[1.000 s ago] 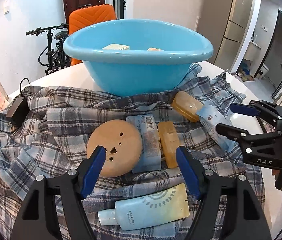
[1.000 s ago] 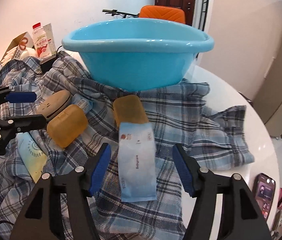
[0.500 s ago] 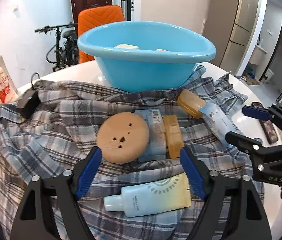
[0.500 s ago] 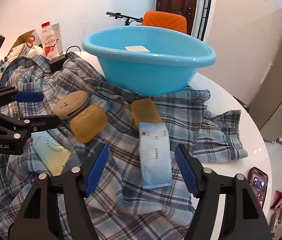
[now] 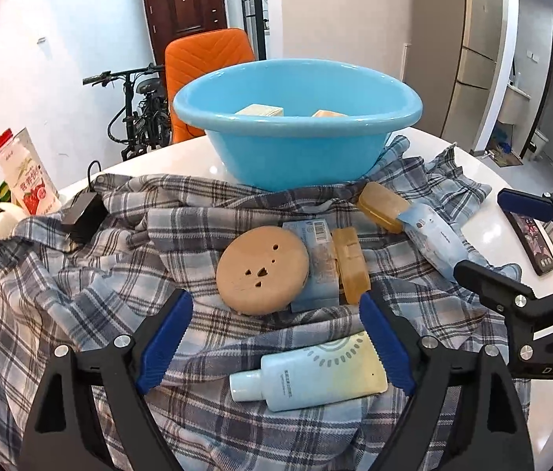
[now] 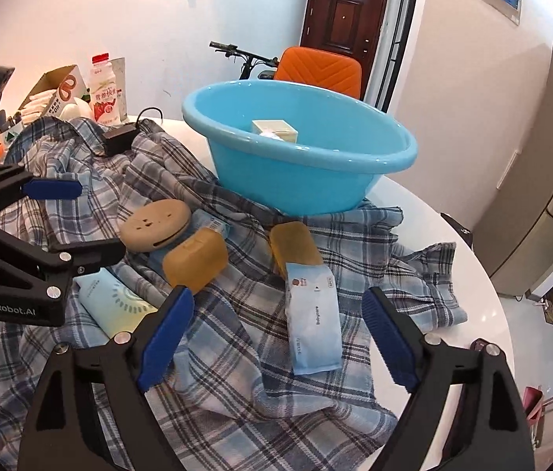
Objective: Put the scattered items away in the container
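Note:
A blue basin (image 5: 296, 149) stands at the back of the plaid cloth and holds two small boxes (image 5: 259, 110); it also shows in the right wrist view (image 6: 300, 165). On the cloth lie a round tan disc (image 5: 262, 269), a flat blue packet (image 5: 315, 267), two amber soap cases (image 5: 351, 265) (image 5: 380, 206), a pale blue pouch (image 6: 313, 318) and a blue-yellow tube (image 5: 311, 376). My left gripper (image 5: 274, 339) is open and empty above the tube. My right gripper (image 6: 276, 337) is open and empty above the pouch.
A milk carton (image 5: 25, 176) and boxes stand at the left edge. A black charger (image 5: 84, 216) lies on the cloth. A phone (image 5: 533, 241) lies on the white table at right. An orange chair (image 5: 206, 62) and a bicycle stand behind the basin.
Both grippers have pulled back and risen from the items, so the basin and cloth look smaller and farther. Both stay open and empty. No item has moved.

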`<action>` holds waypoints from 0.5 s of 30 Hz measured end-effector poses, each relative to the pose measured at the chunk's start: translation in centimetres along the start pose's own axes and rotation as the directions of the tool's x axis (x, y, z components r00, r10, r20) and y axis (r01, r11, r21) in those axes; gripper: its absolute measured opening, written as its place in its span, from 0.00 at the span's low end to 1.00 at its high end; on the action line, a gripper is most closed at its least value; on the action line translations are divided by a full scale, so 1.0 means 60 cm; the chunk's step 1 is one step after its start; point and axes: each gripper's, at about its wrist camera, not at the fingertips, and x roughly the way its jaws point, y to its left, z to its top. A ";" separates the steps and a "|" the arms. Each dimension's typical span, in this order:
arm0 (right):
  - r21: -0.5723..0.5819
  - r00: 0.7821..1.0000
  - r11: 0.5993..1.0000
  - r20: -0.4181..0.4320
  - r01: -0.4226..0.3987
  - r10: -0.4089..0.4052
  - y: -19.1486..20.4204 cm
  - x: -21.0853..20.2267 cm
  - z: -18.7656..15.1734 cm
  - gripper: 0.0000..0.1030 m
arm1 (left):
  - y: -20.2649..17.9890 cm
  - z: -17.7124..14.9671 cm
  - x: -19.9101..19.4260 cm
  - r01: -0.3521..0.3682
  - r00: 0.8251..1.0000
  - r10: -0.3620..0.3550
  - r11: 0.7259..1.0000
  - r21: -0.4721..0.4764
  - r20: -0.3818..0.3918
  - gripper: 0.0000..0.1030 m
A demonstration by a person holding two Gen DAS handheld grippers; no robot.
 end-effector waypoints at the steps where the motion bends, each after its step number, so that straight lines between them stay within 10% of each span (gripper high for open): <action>1: 0.001 1.000 1.000 0.001 0.001 -0.001 0.002 -0.001 -0.002 0.84 | 0.000 -0.002 -0.001 -0.003 1.000 0.003 1.000 -0.003 0.000 0.86; 15: 0.029 1.000 1.000 -0.017 0.005 -0.004 0.005 0.004 -0.029 0.84 | 0.011 -0.014 -0.020 -0.033 0.999 0.035 0.999 -0.039 0.041 0.86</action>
